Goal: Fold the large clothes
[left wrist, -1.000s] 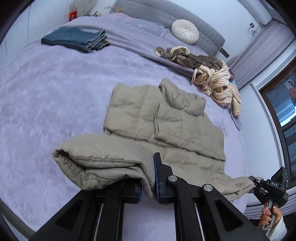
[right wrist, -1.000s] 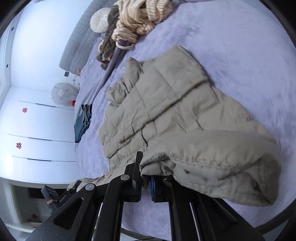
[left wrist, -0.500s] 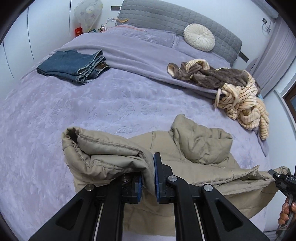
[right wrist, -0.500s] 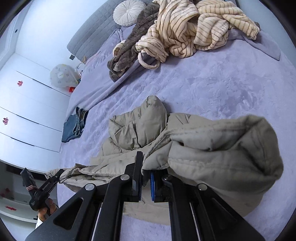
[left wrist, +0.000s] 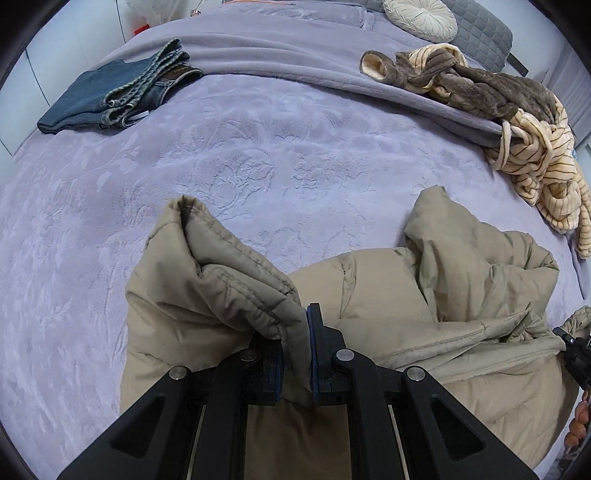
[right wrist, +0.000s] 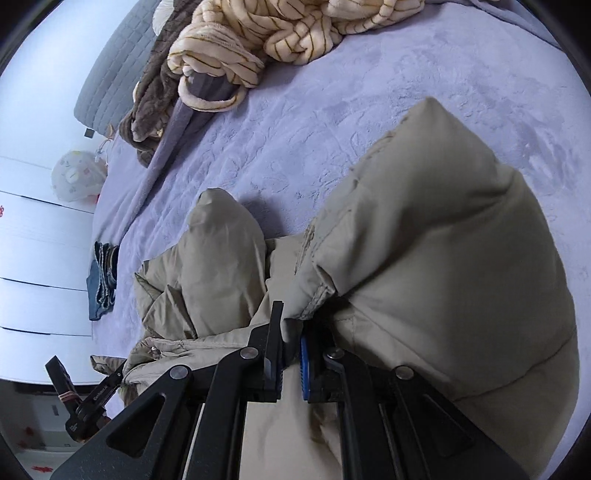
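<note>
A wide stretch of the lavender bed (left wrist: 258,155) lay bare beyond the beige padded jacket (left wrist: 424,306), between it and the things farther up the cover. Folded jeans (left wrist: 114,99) sat near the far left edge, well apart from the jacket. A brown and cream striped heap of clothes (left wrist: 524,125) lay along the right side, near the jacket's raised collar but not touching it. A round cushion (left wrist: 421,18) rested against the grey headboard (left wrist: 484,29).

The jacket lay bunched on the near part of the bed, doubled over on itself, its quilted panels creased and its stitched hem puffed up. The left gripper (left wrist: 295,354) had its jaws clamped on a fold of that hem. The right gripper (right wrist: 291,354) likewise had its jaws clamped on the jacket's edge, a bulging padded fold rising just right of it.
</note>
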Motion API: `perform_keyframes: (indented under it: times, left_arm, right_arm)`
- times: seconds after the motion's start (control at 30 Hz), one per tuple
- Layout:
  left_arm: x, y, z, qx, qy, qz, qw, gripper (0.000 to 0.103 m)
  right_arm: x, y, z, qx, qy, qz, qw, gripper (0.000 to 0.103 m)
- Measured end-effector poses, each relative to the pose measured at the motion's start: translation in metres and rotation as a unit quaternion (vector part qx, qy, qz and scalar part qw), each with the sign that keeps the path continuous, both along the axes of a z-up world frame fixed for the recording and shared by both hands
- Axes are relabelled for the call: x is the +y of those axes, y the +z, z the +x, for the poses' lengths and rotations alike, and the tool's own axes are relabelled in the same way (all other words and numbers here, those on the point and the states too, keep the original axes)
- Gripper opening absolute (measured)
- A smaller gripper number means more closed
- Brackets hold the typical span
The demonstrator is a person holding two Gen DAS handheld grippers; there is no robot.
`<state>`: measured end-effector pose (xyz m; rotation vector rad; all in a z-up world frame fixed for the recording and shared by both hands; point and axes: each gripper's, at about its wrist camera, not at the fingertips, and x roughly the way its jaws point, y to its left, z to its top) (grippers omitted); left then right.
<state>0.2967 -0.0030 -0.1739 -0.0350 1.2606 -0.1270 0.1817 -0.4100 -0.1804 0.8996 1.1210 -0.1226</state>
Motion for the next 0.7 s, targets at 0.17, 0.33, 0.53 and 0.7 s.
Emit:
perform_keyframes:
  times: [0.17,0.33,0.53,0.7]
  left_arm:
    - [0.005,0.004,0.001,-0.008,-0.001,-0.016,0.9998,0.014]
    - [0.016,0.041,-0.017,-0.086,0.008,0.001,0.9963,0.102]
    - [0.014,0.056,-0.027,-0.096,-0.014,-0.005,0.9953,0.085]
    - [-0.026,0.019,-0.043,-0.058,-0.081,0.014,0.9950,0.050]
  right_arm:
    - [-0.003,-0.003,0.004,-0.003,0.002,0.008,1.000,0.010]
    - [-0.006,0.022,-0.001,-0.033,0.014,-0.006,0.999,0.073]
    - [0.008,0.043,-0.009,-0.052,0.052,-0.023,0.997,0.033]
    - [0.056,0.020,-0.002,-0.033,0.141,-0.065,0.987,0.020]
